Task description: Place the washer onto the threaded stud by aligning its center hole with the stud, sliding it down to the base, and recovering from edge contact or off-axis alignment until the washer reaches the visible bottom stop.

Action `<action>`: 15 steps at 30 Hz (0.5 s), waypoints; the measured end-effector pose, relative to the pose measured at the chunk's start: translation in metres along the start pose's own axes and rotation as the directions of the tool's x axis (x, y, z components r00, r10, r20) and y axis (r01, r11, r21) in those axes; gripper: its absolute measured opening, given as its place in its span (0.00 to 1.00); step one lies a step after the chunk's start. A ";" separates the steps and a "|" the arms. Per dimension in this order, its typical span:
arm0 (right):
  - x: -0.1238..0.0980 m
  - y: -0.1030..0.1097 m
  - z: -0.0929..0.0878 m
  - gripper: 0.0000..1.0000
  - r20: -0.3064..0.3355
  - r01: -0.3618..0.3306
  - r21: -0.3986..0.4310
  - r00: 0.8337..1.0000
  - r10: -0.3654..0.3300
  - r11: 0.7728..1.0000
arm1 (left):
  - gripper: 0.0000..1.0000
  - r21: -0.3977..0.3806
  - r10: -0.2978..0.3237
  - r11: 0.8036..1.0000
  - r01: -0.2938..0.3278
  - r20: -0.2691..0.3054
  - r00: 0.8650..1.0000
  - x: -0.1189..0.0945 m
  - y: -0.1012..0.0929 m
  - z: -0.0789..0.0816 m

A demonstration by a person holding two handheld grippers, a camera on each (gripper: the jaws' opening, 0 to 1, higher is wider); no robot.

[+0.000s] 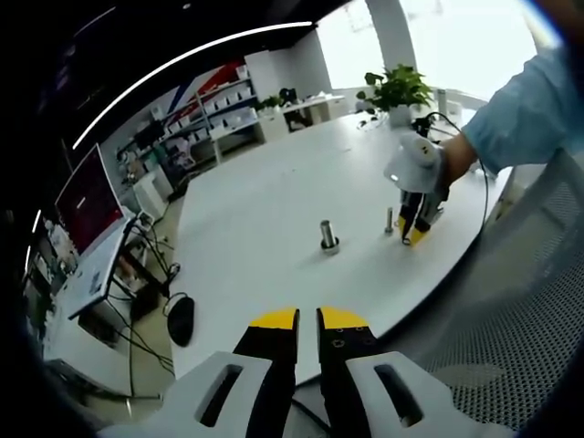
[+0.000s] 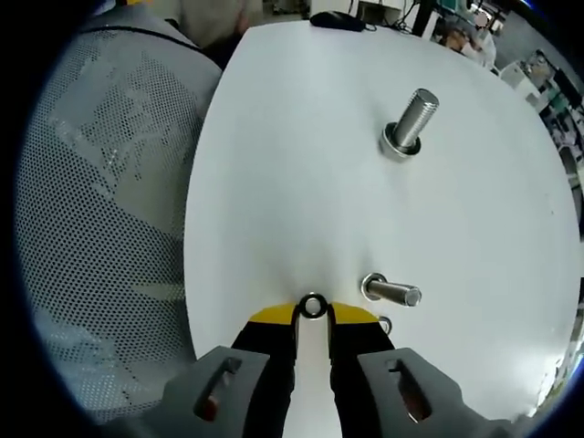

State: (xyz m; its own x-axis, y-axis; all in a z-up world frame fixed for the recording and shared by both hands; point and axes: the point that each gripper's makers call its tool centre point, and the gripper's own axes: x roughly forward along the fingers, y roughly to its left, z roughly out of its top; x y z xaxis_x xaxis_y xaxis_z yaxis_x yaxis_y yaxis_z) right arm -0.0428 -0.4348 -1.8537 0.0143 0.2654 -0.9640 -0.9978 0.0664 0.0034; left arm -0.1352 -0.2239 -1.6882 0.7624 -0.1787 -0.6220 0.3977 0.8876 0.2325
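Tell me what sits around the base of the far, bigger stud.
A metal ring sits around the foot of the bigger stud on the white table. The stud's very bottom is hidden inside it.

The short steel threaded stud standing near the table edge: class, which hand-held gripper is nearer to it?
Right. The right hand-held gripper is down on the white table right beside the short steel threaded stud; the left hand-held gripper sits back at the near edge.

Small washer (image 2: 313, 306) pinched between right tool (image 2: 313, 315) tips, beside short threaded stud (image 2: 391, 292) on white table (image 2: 274, 164).
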 end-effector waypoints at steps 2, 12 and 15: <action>0.000 0.000 0.000 0.13 0.008 -0.002 0.013 1.000 0.002 1.000 | 0.05 -0.001 0.000 1.000 0.000 -0.003 1.000 0.000 0.000 -0.001; -0.008 0.003 -0.002 0.13 0.021 -0.001 0.036 1.000 0.000 0.999 | 0.05 0.001 -0.001 1.000 0.001 -0.002 1.000 0.000 -0.001 0.000; -0.014 0.002 0.000 0.13 0.027 0.007 0.038 1.000 -0.008 0.999 | 0.05 0.000 0.000 1.000 0.000 0.000 1.000 0.000 -0.001 0.000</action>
State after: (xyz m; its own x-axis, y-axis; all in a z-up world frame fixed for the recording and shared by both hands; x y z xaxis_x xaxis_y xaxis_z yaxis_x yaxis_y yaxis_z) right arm -0.0447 -0.4385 -1.8400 0.0240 0.2906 -0.9565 -0.9945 0.1047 0.0069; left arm -0.1357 -0.2244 -1.6883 0.7623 -0.1791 -0.6219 0.3978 0.8877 0.2319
